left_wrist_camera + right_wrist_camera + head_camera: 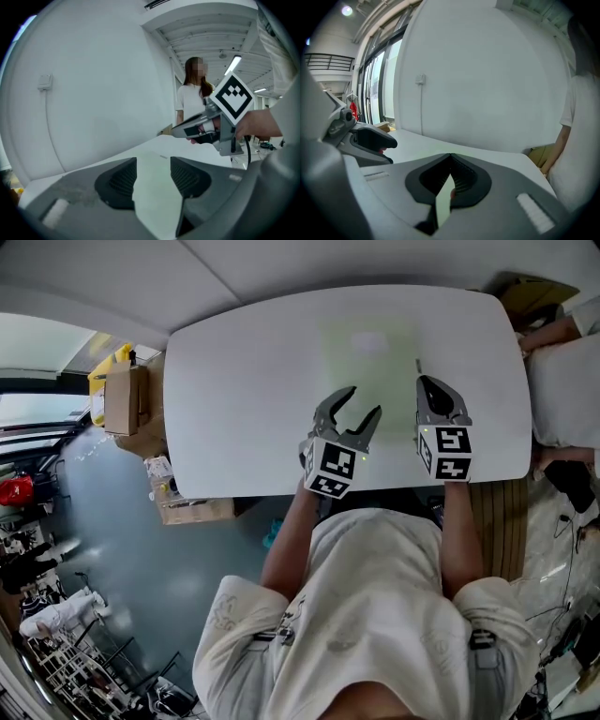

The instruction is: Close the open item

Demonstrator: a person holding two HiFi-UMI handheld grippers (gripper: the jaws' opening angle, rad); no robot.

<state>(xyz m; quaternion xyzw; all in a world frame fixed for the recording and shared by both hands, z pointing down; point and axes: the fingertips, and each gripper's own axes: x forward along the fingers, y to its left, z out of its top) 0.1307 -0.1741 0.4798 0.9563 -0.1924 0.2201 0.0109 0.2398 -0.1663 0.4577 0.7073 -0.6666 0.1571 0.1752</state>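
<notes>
A flat pale green folder-like item (pixel 367 367) lies on the white table (pixel 244 381), with a small white label near its far end. I cannot tell from the frames whether it lies open or closed. My left gripper (pixel 364 401) hovers over its near edge with the jaws open; the green surface (pixel 157 197) shows between them, untouched. My right gripper (pixel 425 382) is at the item's right edge, jaws shut tip to tip (pixel 451 155) with nothing visibly between them. Each gripper shows in the other's view: the right one (pixel 201 129), the left one (pixel 361 138).
Cardboard boxes (pixel 124 397) stand on the floor beyond the table's left end. A person in a white shirt (pixel 192 101) stands at the table's right end (pixel 562 334). A curved white wall (pixel 487 70) rises behind the table.
</notes>
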